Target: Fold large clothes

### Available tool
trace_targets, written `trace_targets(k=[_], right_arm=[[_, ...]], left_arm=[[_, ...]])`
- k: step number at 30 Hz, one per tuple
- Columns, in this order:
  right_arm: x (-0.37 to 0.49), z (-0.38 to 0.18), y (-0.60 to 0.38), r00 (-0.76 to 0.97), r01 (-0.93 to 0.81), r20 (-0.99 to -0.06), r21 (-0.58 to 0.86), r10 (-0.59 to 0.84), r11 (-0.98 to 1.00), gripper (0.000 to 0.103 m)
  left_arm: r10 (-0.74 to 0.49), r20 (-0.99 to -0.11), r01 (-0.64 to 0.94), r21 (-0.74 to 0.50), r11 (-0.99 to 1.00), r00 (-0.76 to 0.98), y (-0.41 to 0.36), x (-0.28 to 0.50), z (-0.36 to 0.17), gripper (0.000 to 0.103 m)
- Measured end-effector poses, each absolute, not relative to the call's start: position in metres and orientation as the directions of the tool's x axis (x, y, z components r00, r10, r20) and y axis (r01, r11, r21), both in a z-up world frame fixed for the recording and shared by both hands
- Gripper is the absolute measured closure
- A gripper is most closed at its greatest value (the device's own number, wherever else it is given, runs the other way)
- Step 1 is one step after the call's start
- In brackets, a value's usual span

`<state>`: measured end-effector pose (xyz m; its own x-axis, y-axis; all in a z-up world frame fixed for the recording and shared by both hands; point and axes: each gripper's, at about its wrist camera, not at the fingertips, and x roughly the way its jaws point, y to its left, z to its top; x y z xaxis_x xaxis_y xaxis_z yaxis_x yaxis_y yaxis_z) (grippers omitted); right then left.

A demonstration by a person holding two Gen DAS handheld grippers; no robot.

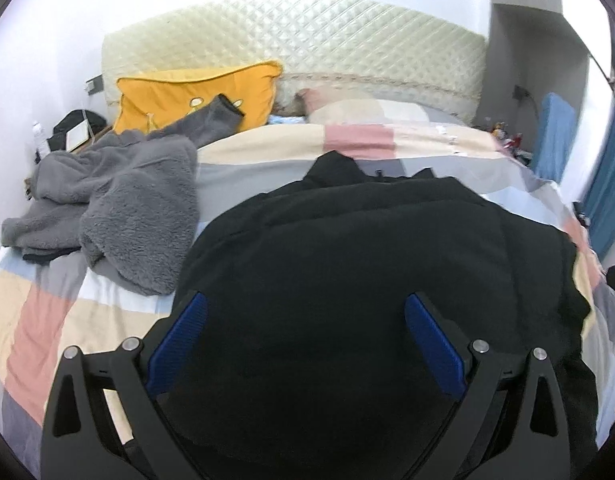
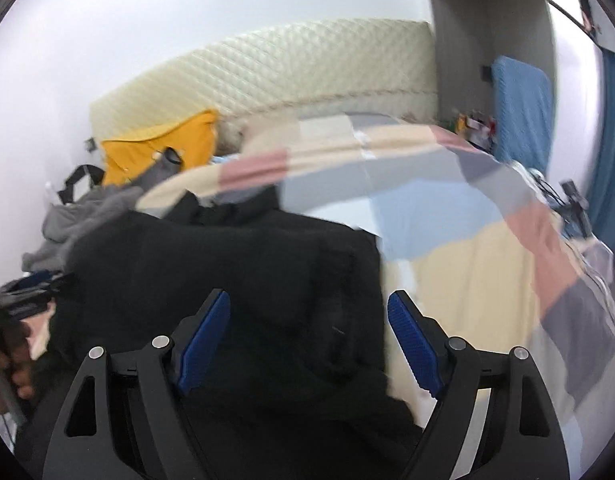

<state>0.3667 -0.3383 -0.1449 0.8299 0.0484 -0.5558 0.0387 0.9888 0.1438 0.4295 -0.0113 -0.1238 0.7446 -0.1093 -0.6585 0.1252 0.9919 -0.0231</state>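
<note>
Jaws spread wide, both grippers (image 1: 305,344) (image 2: 309,344) hover over the black garment (image 1: 367,264).

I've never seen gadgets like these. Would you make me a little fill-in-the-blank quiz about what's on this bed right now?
1. The large garment spread under the left gripper is ____ in colour.
2. The fluffy fleece garment heaped beside it is ____.
3. The square cushion propped against the quilted cream headboard is ____.
4. The jaws of the right gripper stand ____.

Missing words: black; grey; yellow; open
</note>
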Motion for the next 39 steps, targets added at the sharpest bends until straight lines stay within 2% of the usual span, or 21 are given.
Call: trace_targets(k=[4, 6, 10, 15, 31, 39], right_arm=[[0.401, -0.159, -0.310, 0.814, -0.045, -0.573, 0.101, 0.095, 0.994, 0.022], [0.433, -0.184, -0.297, 0.748, -0.061, -0.659, 0.047, 0.077, 0.997, 0.022], [0.461, -0.209, -0.300, 0.726, -0.047, -0.681, 0.086, 0.093, 0.995, 0.018], [0.480, -0.228, -0.304, 0.697, -0.063, -0.707, 0.105, 0.119, 0.992, 0.016], [0.517, -0.261, -0.295, 0.699, -0.051, -0.708, 0.093, 0.102, 0.994, 0.015], [0.479, -0.232, -0.288, 0.702, 0.005, -0.711, 0.056, 0.036, 0.998, 0.018]], left_arm=[[-0.112, -0.699, 0.129, -0.028, 0.991, 0.707, -0.013, 0.449, -0.135, 0.003], [-0.113, -0.708, 0.139, -0.021, 0.990, 0.697, -0.016, 0.454, -0.142, 0.003], [-0.082, -0.721, 0.156, 0.036, 0.987, 0.688, -0.024, 0.470, -0.156, 0.002], [-0.107, -0.743, 0.174, 0.013, 0.985, 0.661, -0.026, 0.492, -0.171, 0.002], [-0.089, -0.765, 0.153, 0.013, 0.988, 0.637, -0.035, 0.535, -0.204, 0.000], [-0.094, -0.756, 0.166, 0.020, 0.986, 0.648, -0.026, 0.499, -0.175, 0.000]])
